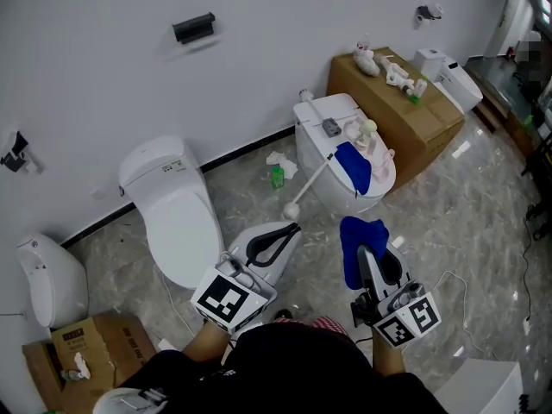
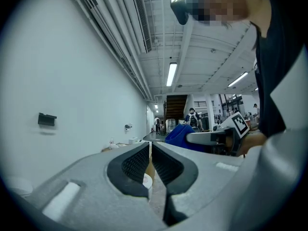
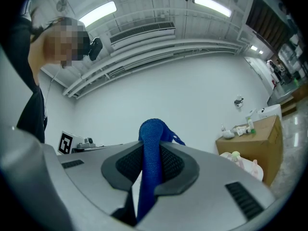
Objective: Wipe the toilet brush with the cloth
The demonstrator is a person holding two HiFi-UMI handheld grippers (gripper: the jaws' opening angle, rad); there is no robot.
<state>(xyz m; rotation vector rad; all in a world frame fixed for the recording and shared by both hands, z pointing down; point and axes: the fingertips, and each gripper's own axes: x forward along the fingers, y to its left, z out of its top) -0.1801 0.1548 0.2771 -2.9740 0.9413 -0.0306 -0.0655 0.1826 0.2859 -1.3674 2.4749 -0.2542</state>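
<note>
Left gripper (image 1: 289, 231) is clamped shut, the end of the brush (image 1: 312, 182) handle pinched at its tips, the rod slanting ahead onto the toilet (image 1: 315, 115). Right gripper (image 1: 369, 257), just beside it, bites the blue cloth (image 1: 358, 231), which bunches above its tips, clear of the brush.

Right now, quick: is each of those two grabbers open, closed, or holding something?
Left gripper: closed, jaws together; whether it pinches anything cannot be told.
Right gripper: closed on the blue cloth.
</note>
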